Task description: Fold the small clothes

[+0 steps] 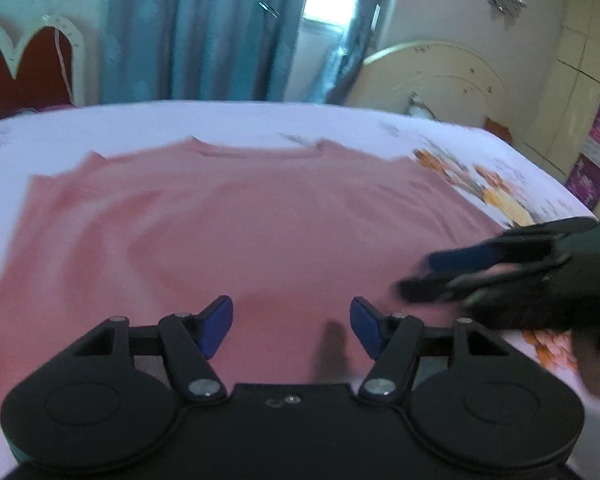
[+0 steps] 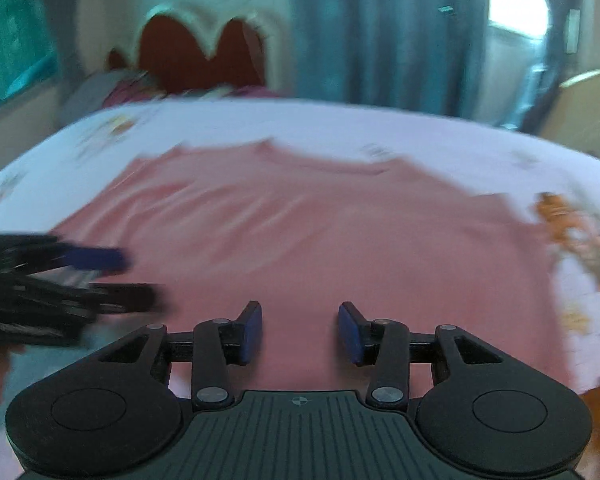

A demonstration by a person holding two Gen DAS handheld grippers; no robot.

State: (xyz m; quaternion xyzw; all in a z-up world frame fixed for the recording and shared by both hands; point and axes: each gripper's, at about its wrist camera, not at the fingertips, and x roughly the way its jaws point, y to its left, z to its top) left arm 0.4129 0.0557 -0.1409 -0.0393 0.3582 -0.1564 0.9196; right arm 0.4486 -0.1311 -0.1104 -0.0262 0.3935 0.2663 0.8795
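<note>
A pink T-shirt (image 1: 236, 224) lies spread flat on the bed, its neckline at the far side and its hem toward me. My left gripper (image 1: 291, 326) hovers over the near hem, its blue pads apart with nothing between them. My right gripper (image 2: 300, 330) stands over the shirt (image 2: 320, 240) near the hem too, jaws apart and empty. In the left wrist view the right gripper (image 1: 420, 276) comes in blurred from the right over the shirt's edge. The left gripper (image 2: 136, 280) shows blurred at the left in the right wrist view.
The bed carries a white sheet (image 1: 140, 128) with orange flower prints (image 1: 496, 196). A red and white headboard (image 2: 204, 52) and a heap of clothes (image 2: 116, 88) stand at its far end. Blue curtains (image 1: 204, 28) hang behind. A cream cabinet (image 1: 432, 76) stands at the right.
</note>
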